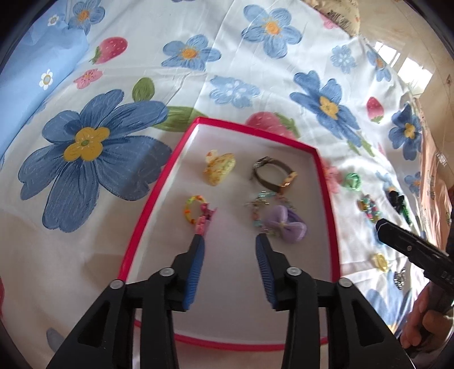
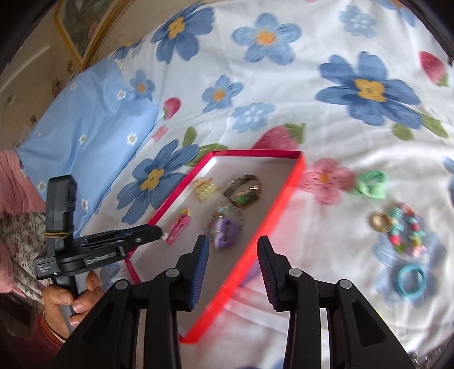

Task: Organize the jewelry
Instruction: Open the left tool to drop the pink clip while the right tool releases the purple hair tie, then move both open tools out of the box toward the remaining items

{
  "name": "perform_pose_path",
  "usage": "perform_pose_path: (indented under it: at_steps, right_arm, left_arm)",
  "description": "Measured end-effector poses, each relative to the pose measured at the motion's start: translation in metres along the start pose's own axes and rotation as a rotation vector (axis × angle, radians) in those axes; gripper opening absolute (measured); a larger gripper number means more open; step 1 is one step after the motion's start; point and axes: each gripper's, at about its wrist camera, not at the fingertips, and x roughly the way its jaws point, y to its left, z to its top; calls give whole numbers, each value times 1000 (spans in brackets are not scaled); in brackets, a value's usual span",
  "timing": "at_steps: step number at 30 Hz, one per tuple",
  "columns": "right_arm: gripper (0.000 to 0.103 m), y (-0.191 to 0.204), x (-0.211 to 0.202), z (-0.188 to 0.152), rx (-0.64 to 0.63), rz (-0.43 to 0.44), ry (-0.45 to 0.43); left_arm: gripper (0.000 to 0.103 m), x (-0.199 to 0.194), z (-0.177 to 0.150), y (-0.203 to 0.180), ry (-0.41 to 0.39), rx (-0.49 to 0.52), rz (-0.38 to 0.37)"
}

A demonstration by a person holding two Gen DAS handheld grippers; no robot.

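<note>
A red-rimmed white tray (image 1: 181, 147) (image 2: 295, 181) lies on the flowered bedsheet. In it are a yellow hair claw (image 1: 220, 168), a brown watch (image 1: 273, 171), a colourful ring with a pink clip (image 1: 198, 214), and a purple bow (image 1: 285, 224) on a beaded bracelet. My left gripper (image 1: 229, 237) is open and empty, its tips just short of the pink clip and the bow. My right gripper (image 2: 232, 241) is open and empty above the tray's right rim. Loose on the sheet are a green bow (image 2: 370, 184), a beaded bracelet (image 2: 405, 230), a gold piece (image 2: 378, 221) and a blue ring (image 2: 411, 281).
A light blue pillow (image 2: 85, 136) lies at the left of the bed. In the left wrist view more small pieces lie right of the tray: a dark clip (image 1: 397, 200), a yellow piece (image 1: 380, 261). A framed picture (image 2: 82, 25) stands by the wall.
</note>
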Motion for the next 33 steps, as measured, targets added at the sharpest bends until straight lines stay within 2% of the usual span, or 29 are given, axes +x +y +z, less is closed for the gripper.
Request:
perform_pose_path:
  at_steps: [8, 18, 25, 33]
  right_arm:
    - [38, -47, -52, -23, 100, -89, -59]
    - [39, -99, -99, -49, 191, -194, -108]
    - [39, -124, -103, -60, 221, -228, -96]
    - [38, -137, -82, -51, 195, -239, -55]
  left_arm:
    - [45, -21, -10, -34, -10, 56, -60]
    - [47, -15, -10, -77, 21, 141, -100]
    - [47, 8, 1, -111, 48, 209, -103]
    - [47, 53, 16, -147, 91, 269, -98]
